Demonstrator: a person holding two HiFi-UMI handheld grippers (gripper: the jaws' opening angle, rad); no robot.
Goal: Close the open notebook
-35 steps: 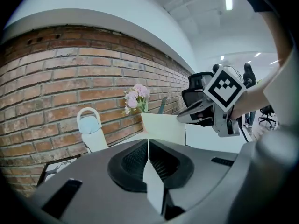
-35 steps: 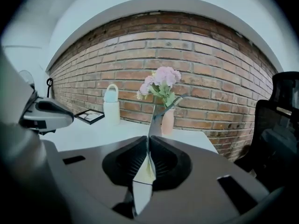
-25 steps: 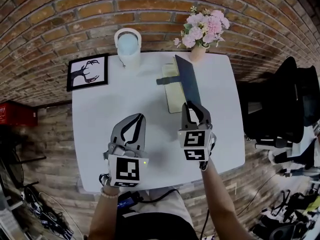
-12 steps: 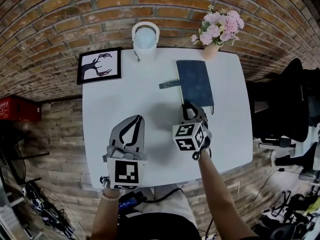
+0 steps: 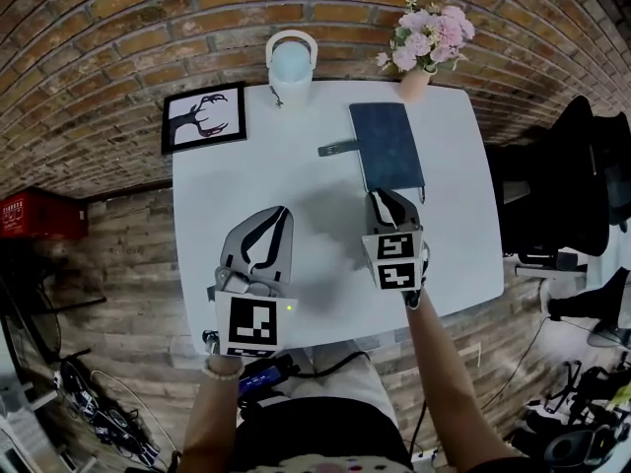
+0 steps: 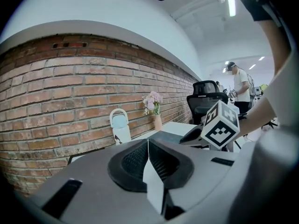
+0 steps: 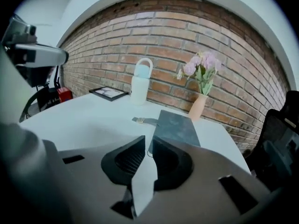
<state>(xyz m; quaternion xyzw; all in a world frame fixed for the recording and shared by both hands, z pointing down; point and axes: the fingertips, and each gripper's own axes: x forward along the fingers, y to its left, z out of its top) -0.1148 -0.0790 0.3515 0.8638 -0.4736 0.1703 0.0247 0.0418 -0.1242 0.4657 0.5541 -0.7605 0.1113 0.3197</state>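
Nearest to me, the left gripper hovered over the front half of the white bench. Its fingers were pressed fully together, tip against tip, with nothing between them.

To its right, the right gripper pointed down and away from me. Its fingers stood a narrow slit apart, having just been closing, and only bare bench showed in the slit; they gripped nothing. Their tips lay at the near edge of the notebook. I could not tell whether they touched it.

The notebook lay flat and closed on the right half of the bench, dark cover up, long side running away from me. A grey strap stuck out from its left edge onto the bench.

Beyond it, along the far edge, stood three things, well apart:
- A framed picture of a black branching figure, at the far left corner.
- A white bottle with a pale blue lid and a loop handle, near the middle.
- A vase of pink flowers, at the far right, just past the notebook.

A brick wall closed the scene behind the bench.
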